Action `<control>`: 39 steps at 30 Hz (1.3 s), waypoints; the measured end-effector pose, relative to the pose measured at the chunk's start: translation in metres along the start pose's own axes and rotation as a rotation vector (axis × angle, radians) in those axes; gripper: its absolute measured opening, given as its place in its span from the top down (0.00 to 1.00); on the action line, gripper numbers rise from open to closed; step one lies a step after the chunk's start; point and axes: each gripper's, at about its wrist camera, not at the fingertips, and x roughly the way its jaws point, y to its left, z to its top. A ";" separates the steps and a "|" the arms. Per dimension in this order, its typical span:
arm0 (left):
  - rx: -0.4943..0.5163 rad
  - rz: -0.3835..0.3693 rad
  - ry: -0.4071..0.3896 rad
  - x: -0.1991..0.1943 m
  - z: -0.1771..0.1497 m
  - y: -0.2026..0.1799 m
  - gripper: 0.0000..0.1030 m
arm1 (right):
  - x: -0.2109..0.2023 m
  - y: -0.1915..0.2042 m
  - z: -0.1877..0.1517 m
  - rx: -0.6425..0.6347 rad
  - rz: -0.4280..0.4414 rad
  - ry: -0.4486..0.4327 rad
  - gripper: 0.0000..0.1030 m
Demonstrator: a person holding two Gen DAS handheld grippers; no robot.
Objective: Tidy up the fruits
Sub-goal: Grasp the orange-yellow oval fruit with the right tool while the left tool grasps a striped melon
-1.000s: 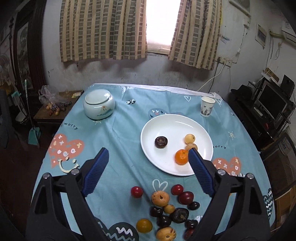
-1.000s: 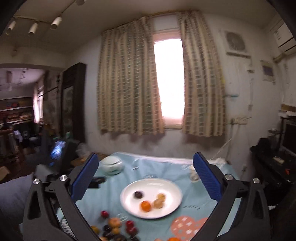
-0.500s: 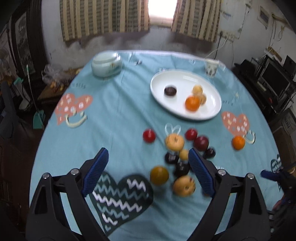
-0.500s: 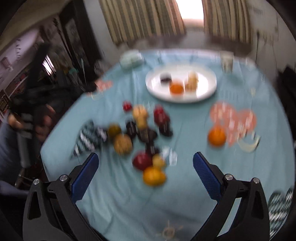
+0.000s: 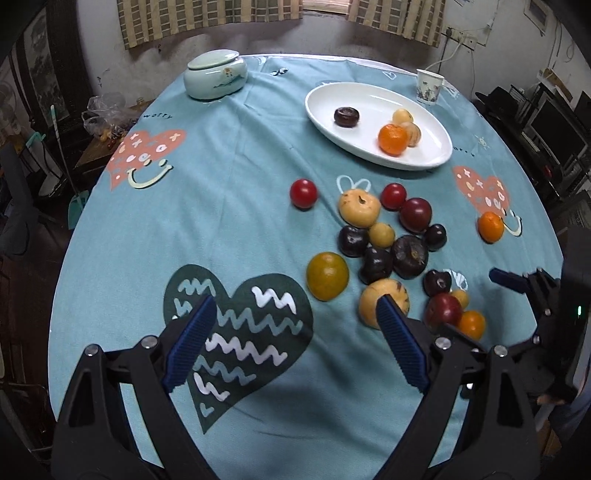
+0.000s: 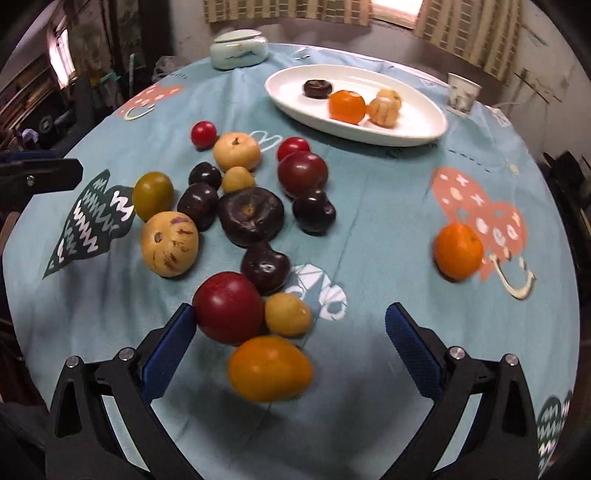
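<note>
Both sets of fingers are spread wide and holding nothing. The right gripper (image 6: 288, 332) hangs over a smooth orange fruit (image 6: 269, 368) and a red plum (image 6: 229, 307); the left gripper (image 5: 293, 343) is over the teal cloth surface (image 5: 221, 206). Further back, the glossy white oval plate (image 5: 369, 99) holds four fruits.

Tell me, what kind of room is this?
Probably a lived-in room in someone's home. A table under a blue cartoon tablecloth holds loose fruit and a white plate, checked curtains hang by the window, and a monitor sits on a cluttered side desk.
</note>
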 end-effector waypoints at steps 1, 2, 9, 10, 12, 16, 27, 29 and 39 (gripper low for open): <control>0.012 -0.005 0.005 0.001 -0.003 -0.004 0.13 | -0.002 -0.007 0.000 0.017 -0.018 -0.004 0.01; 0.019 -0.008 0.008 0.001 -0.005 -0.007 0.13 | -0.006 -0.014 0.002 0.029 -0.035 -0.012 0.01; 0.109 -0.025 0.052 0.017 -0.018 -0.034 0.13 | -0.034 -0.044 -0.005 0.082 -0.010 -0.021 0.01; 0.117 -0.027 0.055 0.019 -0.019 -0.037 0.13 | -0.036 -0.037 -0.009 0.056 0.049 -0.008 0.01; 0.124 -0.035 0.059 0.022 -0.018 -0.040 0.13 | -0.035 -0.024 -0.018 0.008 0.107 0.017 0.01; 0.125 -0.037 0.075 0.027 -0.018 -0.042 0.13 | -0.014 -0.005 -0.033 -0.032 0.156 0.110 0.32; 0.080 -0.037 0.103 0.031 -0.021 -0.031 0.13 | 0.001 -0.011 -0.022 -0.002 0.163 0.116 0.50; 0.077 -0.046 0.104 0.032 -0.020 -0.032 0.13 | -0.001 -0.013 -0.024 -0.006 0.187 0.117 0.56; 0.148 -0.099 0.122 0.052 -0.010 -0.071 0.13 | -0.014 -0.023 -0.037 0.035 0.178 0.115 0.57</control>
